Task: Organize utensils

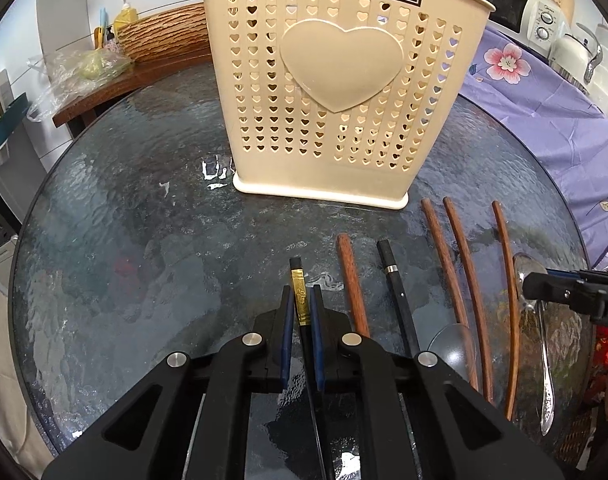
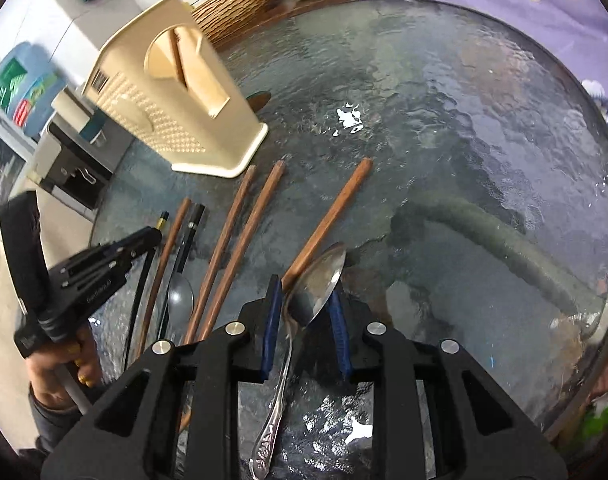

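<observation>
Chopstick (image 1: 299, 300) clamped in left gripper (image 1: 302, 292) before the holder (image 1: 328, 92); right gripper (image 2: 306, 280) grasps spoon (image 2: 316, 284).

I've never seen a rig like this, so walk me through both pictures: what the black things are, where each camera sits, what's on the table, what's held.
No robot here: a person holds a two-finger tool in each hand, each with a fisheye camera looking along its fingers. The left view shows the left gripper shut on a black chopstick with a gold band. The right view shows the right gripper around a metal spoon. On the glass table lie brown wooden chopsticks, another black chopstick, and a cream utensil holder.
</observation>
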`<action>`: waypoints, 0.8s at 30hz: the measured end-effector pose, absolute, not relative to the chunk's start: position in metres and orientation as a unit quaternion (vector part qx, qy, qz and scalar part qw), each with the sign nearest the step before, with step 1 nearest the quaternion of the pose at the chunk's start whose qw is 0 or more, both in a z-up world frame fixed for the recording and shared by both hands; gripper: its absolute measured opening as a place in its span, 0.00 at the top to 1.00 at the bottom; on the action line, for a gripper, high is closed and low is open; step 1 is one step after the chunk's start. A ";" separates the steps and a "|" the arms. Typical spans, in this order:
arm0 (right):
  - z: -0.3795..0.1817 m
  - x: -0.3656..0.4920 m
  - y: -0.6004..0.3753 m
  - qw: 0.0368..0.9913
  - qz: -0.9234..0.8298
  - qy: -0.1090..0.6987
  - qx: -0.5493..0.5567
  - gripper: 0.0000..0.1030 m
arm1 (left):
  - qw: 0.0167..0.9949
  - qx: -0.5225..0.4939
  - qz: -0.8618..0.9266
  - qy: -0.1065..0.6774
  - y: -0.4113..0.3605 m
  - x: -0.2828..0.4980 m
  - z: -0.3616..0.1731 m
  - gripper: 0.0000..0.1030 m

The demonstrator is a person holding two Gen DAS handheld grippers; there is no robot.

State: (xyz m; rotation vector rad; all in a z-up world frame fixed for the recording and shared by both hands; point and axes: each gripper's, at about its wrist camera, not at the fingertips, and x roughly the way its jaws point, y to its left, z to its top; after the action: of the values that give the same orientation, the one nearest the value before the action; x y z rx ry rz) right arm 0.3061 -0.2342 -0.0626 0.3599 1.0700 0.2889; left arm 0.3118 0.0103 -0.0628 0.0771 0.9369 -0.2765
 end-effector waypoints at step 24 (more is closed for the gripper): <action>-0.039 0.297 -0.223 0.866 0.140 0.461 0.136 0.97 | 0.887 0.032 -0.134 0.440 0.010 0.310 -0.055 0.94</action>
State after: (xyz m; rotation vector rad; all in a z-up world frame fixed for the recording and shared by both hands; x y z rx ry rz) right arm 0.2972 -0.2231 -0.0387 0.2844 0.9651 0.2941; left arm 0.3100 0.0102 -0.0549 0.0665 0.9146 -0.2777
